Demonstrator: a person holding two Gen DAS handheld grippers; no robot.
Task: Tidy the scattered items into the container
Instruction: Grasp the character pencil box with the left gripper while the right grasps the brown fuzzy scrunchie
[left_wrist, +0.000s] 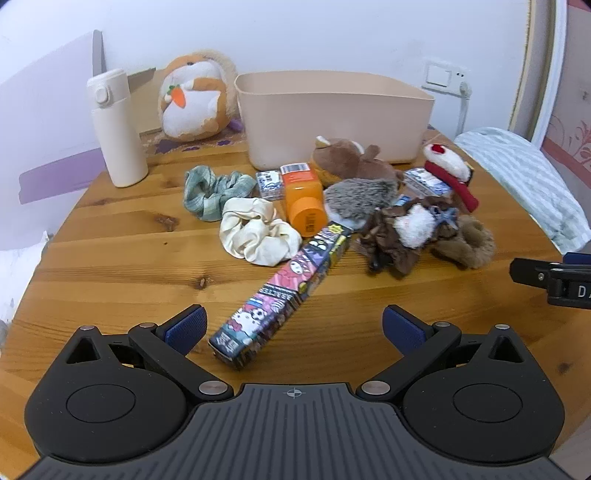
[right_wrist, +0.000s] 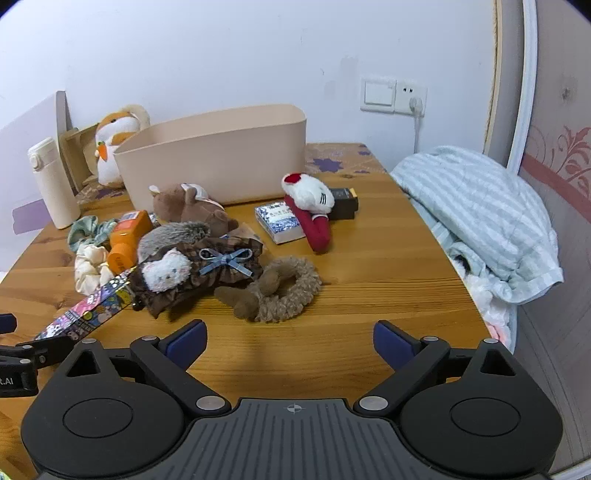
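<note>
Beige container (left_wrist: 334, 110) stands at the table's (left_wrist: 110, 266) far side, apparently empty; none of the clutter is in it yet. Just in front: brown plush (left_wrist: 351, 158), orange bottle (left_wrist: 304, 197), grey hedgehog toy (left_wrist: 360, 199), cream scrunchie (left_wrist: 255, 232), green scrunchie (left_wrist: 212, 190), all crowded and touching. The long printed box (left_wrist: 280, 295) runs from the pile toward the left gripper (left_wrist: 293, 326), jaws spread wide, nothing held. Right gripper (right_wrist: 290, 341) likewise spread and empty, nearest the furry brown ring (right_wrist: 288, 291).

Risks: a grab into the heap likely drags neighbours along; the round bottle could roll off; soft scrunchies may slip from a shallow pinch.
</note>
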